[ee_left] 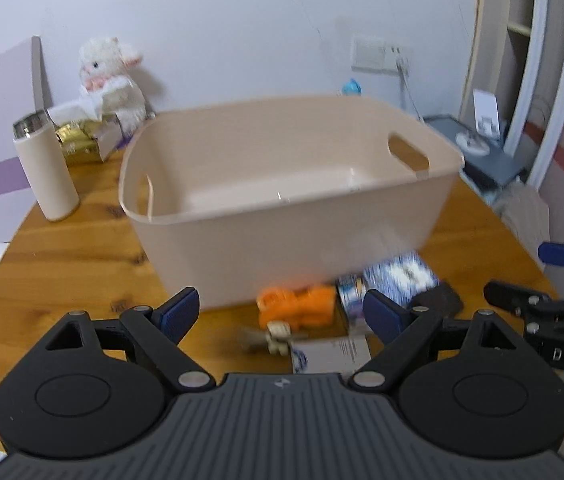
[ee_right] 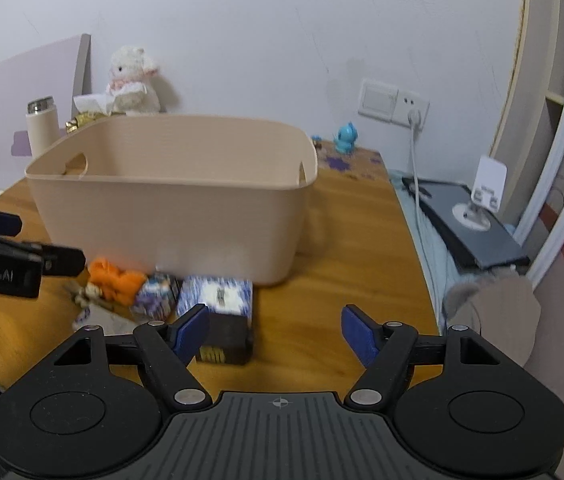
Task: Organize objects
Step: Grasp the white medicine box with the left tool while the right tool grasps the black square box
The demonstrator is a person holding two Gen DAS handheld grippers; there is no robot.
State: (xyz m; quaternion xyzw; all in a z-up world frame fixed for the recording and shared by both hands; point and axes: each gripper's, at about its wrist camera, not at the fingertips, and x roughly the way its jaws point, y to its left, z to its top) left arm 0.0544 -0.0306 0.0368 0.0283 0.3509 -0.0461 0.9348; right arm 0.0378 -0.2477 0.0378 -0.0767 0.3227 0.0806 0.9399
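Both grippers' fingers gape wide, empty, just short of the clutter before the basket.

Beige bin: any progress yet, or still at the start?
Start. The beige bin looks empty inside. Both the left gripper and the right gripper are open, holding nothing. Left to bin: orange toy, blue-white box, small printed box, dark box, all on the table.

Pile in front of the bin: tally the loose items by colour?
Orange: 1, toy
Blue-and-white: 2, box, small pack
Black: 1, box
White: 1, paper card
Beige: 1, small figure
Total: 6
The bin looks empty.
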